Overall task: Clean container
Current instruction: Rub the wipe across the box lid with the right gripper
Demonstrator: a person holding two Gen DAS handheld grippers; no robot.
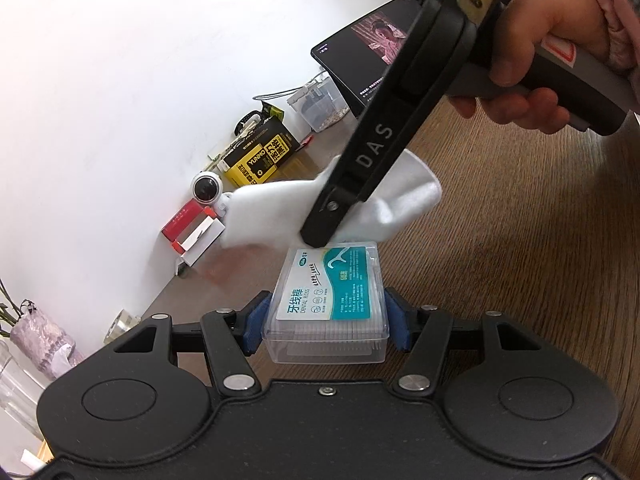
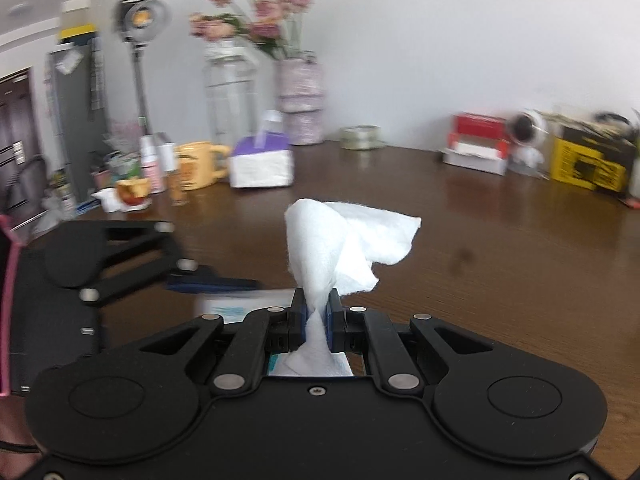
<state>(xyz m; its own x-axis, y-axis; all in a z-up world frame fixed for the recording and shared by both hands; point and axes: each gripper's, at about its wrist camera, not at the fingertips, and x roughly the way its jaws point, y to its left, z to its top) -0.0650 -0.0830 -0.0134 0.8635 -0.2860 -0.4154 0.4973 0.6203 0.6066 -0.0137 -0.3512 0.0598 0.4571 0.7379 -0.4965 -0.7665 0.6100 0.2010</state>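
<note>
- The left hand-held gripper (image 1: pixel 326 322) pinches the floss box (image 1: pixel 328 304) above the worktop (image 1: pixel 520 240), near its back edge.
- The right hand-held gripper (image 2: pixel 317 318) pinches a tissue (image 2: pixel 344 240) at the box's far end; wiping looks underway, not finished.

Black hand-held gripper (image 1: pixel 326 320), blue pads (image 1: pixel 256 326), silver screws, grey handle, pink sleeve (image 1: pixel 612 8)

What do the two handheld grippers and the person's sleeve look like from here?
Both the left gripper and the right gripper are matte black, with scissor-like linkages, silver rivets, round housings and blue finger pads. The right one has "DAS" in pale letters along its side, a grey handle and a yellow handwritten label. The sleeve is pink and quilted. No cables show.
</note>
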